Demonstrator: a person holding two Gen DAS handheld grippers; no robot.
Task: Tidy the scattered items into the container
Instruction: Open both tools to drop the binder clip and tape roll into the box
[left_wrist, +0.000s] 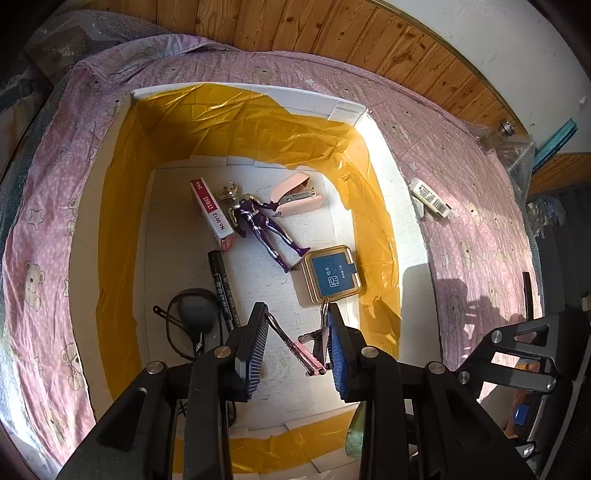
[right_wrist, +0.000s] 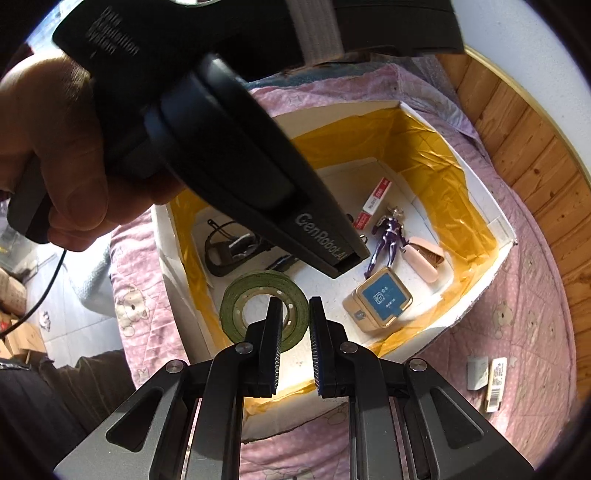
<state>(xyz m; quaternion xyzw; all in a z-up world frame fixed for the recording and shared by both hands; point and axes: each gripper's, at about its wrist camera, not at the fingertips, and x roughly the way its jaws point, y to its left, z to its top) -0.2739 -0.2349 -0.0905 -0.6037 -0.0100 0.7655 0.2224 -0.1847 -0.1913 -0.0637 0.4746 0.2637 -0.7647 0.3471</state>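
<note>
The white box (left_wrist: 391, 177) held a staple carton (left_wrist: 213, 214), figurine (left_wrist: 258, 225), stapler (left_wrist: 295, 197) and tin (left_wrist: 331, 275). Left gripper (left_wrist: 295, 347) stood open over it; right gripper (right_wrist: 293, 332) clenched a tape roll (right_wrist: 236, 299).

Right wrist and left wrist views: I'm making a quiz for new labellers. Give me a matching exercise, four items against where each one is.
Items:
1. green tape roll
2. pink stapler
3. white tube
4. square tin

Places:
A. on the pink bedspread, outside the white box
B. held in the right gripper
C. in the box, by the feet of the purple toy figure
D. in the box, by the figure's raised arm

Pairs: 1-B, 2-D, 3-A, 4-C
</note>
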